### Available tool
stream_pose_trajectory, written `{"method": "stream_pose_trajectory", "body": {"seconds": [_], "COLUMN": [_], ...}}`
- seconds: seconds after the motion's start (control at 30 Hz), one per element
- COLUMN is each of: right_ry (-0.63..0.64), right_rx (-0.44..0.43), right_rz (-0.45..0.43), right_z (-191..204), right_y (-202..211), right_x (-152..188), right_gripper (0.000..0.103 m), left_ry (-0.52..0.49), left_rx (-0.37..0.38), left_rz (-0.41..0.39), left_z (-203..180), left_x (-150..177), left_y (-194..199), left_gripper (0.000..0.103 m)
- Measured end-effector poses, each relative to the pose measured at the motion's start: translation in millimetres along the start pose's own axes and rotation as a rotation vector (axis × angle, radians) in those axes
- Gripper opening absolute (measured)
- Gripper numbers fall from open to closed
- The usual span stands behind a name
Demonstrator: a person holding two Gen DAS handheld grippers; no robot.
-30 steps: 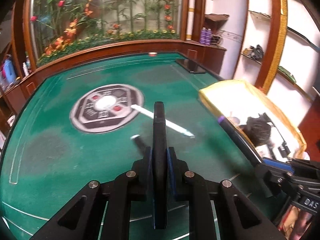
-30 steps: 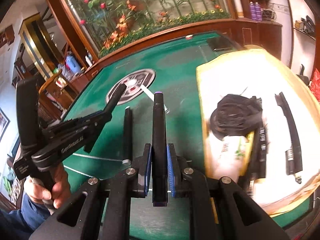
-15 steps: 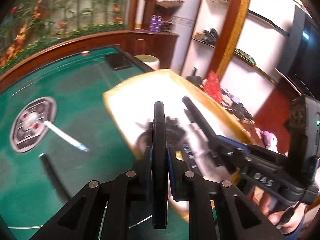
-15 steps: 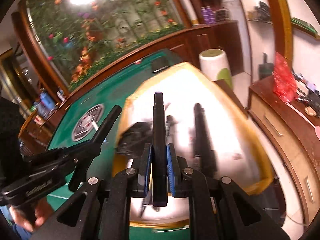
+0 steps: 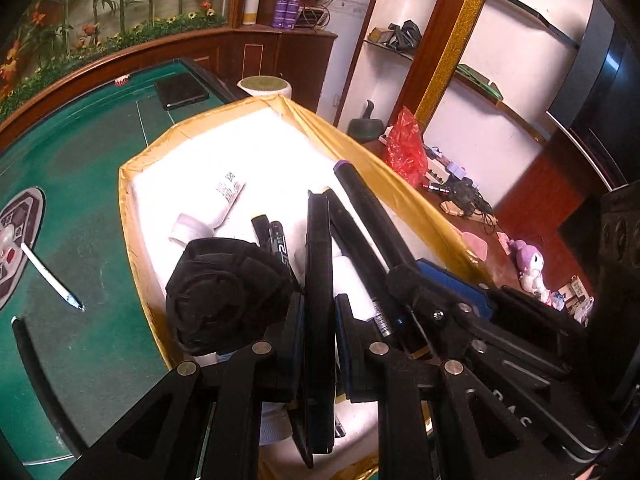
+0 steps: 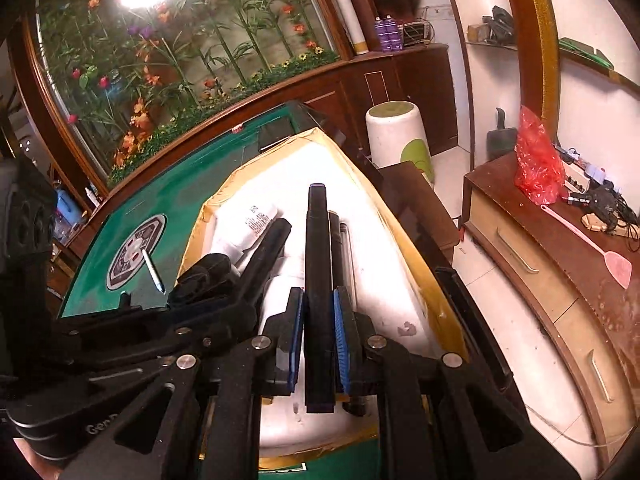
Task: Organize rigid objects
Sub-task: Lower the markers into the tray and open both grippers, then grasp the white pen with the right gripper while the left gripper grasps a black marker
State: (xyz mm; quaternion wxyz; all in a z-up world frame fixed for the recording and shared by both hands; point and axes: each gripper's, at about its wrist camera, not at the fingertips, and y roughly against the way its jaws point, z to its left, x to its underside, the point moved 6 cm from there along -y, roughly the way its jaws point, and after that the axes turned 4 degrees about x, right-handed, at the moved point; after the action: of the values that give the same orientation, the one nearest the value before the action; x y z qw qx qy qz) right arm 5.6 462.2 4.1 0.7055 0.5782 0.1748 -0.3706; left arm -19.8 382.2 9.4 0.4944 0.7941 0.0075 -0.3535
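My left gripper (image 5: 319, 312) is shut on a long black marker (image 5: 319, 248) and holds it over the gold-rimmed white box (image 5: 208, 124). My right gripper (image 6: 319, 308) is shut on a black marker with a purple tip (image 6: 318, 232) over the same box (image 6: 404, 240). The right gripper and its marker show in the left wrist view (image 5: 360, 208); the left gripper's marker shows in the right wrist view (image 6: 268, 248). Inside the box lie a black bundle (image 5: 228, 292), a white tube (image 5: 218, 204) and pens (image 5: 280, 244).
The box sits on a green felt table (image 5: 80, 160). A white pen (image 5: 52, 276) and a black stick (image 5: 36, 372) lie on the felt left of the box. A black tablet (image 5: 180, 90) lies far back. A wooden sideboard (image 6: 560, 280) stands to the right.
Both grippers have swung right from the green felt to above the white box, each still holding its marker. They now sit lower and closer over the box contents.
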Motion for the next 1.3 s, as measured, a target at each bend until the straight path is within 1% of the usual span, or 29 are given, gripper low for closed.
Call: {"method": "stream_pose_trajectory", "body": {"seconds": [0.27,0.43,0.47,0.53,0.6,0.7,0.87,0.97,1.0,1.07,1.17,1.3], "right_ry": [0.044,0.044,0.043,0.042,0.040,0.031,0.027,0.027,0.028,0.032,0.046,0.068], "right_rx": [0.030,0.034,0.031,0.028,0.032,0.031,0.028,0.021,0.020,0.019,0.016,0.000], "right_rz": [0.028,0.029,0.029,0.021,0.012,0.002,-0.003,-0.007,-0.009,-0.011,-0.013,-0.013], "right_z": [4,4,4,4,4,5,9,14,15,18,24,36], "right_y": [-3,-1,-1,3,7,13,19,22,24,25,28,29], "right_x": [3,4,4,4,3,2,1,1,0,-1,-1,-1], "right_gripper": [0.015,0.015,0.015,0.015,0.015,0.015,0.015,0.015,0.015,0.015,0.015,0.015], "left_ry": [0.003,0.007,0.010,0.016,0.028,0.034,0.028,0.027,0.024,0.024,0.030,0.063], "left_rx": [0.001,0.025,0.030,0.035,0.042,0.054,0.067,0.090,0.091,0.091,0.078,0.045], "left_rz": [0.002,0.005,0.005,0.006,-0.001,-0.006,-0.016,-0.023,-0.032,-0.058,-0.094,-0.113], "left_z": [5,6,6,7,8,9,9,9,10,13,25,54], "left_x": [4,5,6,7,7,8,10,12,12,12,15,27], "left_y": [-1,1,3,5,8,12,22,33,37,48,64,81], "left_gripper": [0.015,0.015,0.016,0.022,0.032,0.038,0.040,0.044,0.047,0.050,0.051,0.051]}}
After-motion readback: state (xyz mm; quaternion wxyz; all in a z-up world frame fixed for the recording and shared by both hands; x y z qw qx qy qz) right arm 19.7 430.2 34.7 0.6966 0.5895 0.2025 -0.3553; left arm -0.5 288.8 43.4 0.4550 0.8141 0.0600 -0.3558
